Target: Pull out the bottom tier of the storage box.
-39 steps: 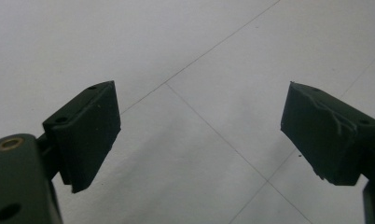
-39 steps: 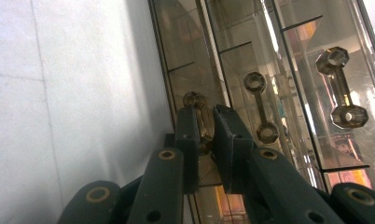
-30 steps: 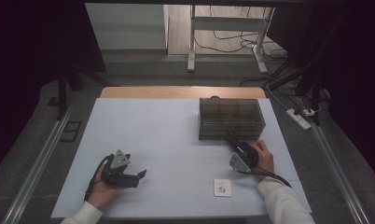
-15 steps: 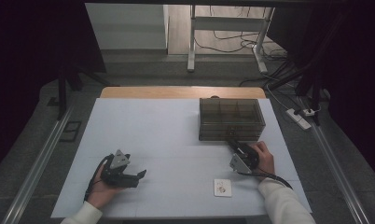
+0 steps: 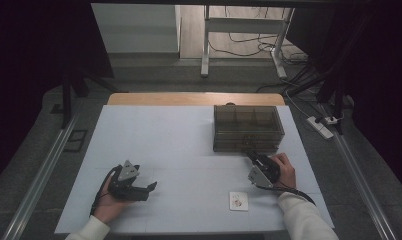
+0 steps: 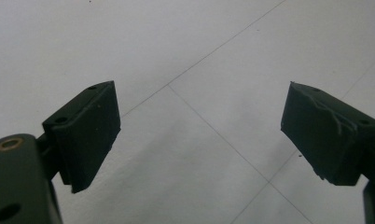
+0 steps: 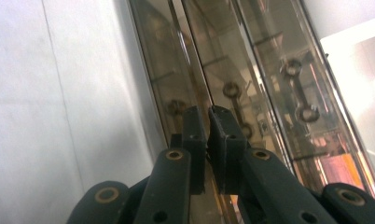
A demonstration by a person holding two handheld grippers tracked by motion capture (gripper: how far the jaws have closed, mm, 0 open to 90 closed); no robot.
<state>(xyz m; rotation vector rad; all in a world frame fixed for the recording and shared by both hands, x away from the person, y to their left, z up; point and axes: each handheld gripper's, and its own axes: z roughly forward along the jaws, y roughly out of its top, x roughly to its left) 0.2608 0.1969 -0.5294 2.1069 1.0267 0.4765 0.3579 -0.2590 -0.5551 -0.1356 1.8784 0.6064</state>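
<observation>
A clear brown drawer box (image 5: 248, 128) stands on the white table (image 5: 189, 145) at the right. My right gripper (image 5: 251, 155) points at its front face. In the right gripper view its jaws (image 7: 207, 135) have just been closing and stand almost together, pinching a thin drawer handle (image 7: 195, 65) that runs into the narrow gap between them. Metal wrenches (image 7: 300, 88) show through the box's wall. My left gripper (image 5: 150, 187) lies in a hand at the front left. It is open (image 6: 199, 135) over bare table, with nothing between its pads.
A small white card (image 5: 239, 200) lies near the table's front edge, just left of the right forearm. A cable (image 5: 294, 190) trails from the right gripper. A wide stretch of white table separates the two hands.
</observation>
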